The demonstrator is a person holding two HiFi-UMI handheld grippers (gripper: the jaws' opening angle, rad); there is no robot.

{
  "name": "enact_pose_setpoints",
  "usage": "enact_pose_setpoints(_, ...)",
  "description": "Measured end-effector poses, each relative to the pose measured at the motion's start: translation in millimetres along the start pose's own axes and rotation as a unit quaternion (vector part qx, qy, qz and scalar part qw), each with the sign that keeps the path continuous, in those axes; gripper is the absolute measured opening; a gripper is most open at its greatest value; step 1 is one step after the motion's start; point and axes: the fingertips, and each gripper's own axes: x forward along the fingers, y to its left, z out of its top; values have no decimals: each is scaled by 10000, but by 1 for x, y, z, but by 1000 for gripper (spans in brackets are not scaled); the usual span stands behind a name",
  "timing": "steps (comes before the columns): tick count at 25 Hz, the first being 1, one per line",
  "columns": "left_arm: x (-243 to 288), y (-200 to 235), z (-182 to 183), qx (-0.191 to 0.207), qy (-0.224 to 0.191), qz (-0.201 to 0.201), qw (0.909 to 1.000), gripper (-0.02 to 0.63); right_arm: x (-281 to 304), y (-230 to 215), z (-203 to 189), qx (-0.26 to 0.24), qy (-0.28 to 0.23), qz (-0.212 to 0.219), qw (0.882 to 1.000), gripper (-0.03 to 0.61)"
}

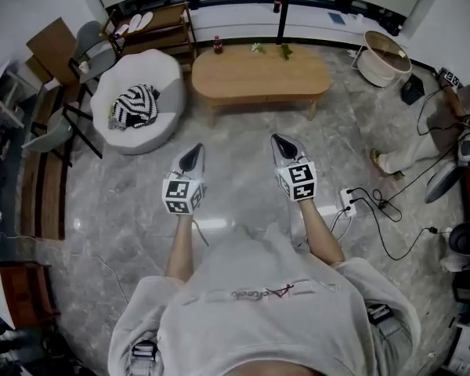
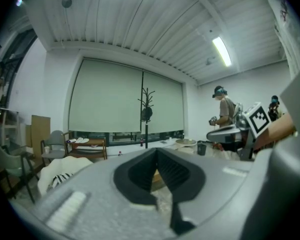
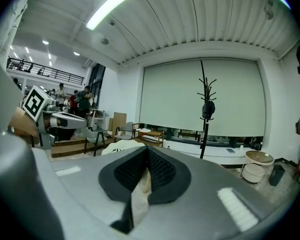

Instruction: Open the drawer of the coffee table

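Pale grey sweatshirt [image 1: 258, 304] (red chest script), grey left tongs [image 1: 193, 152] & right tongs [image 1: 277, 140] w/ b&w marker cubes [image 1: 182, 195].

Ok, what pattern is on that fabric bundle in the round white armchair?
The fabric bundle has black-and-white stripes, clearest in the head view.

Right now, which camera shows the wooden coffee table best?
The head view: the whole coffee table shows from above, top and legs. Each gripper view catches only a tan sliver of it, low and centre.
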Motion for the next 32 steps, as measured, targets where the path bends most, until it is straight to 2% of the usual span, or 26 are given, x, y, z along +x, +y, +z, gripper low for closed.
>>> enact_pose_setpoints(11,66,57,-3,-18,98,-271,9996,2,72,-22,3,20,162,-222,9996,4)
enact_pose_setpoints(22,109,52,-8,-16,208,-542,9983,2,80,-49,-7,64,228,-406,9989,3)
enact_pose_setpoints(32,156,69,-11,-32,348,-485,9982,2,125,-83,-10,147,209,-332,9991,3)
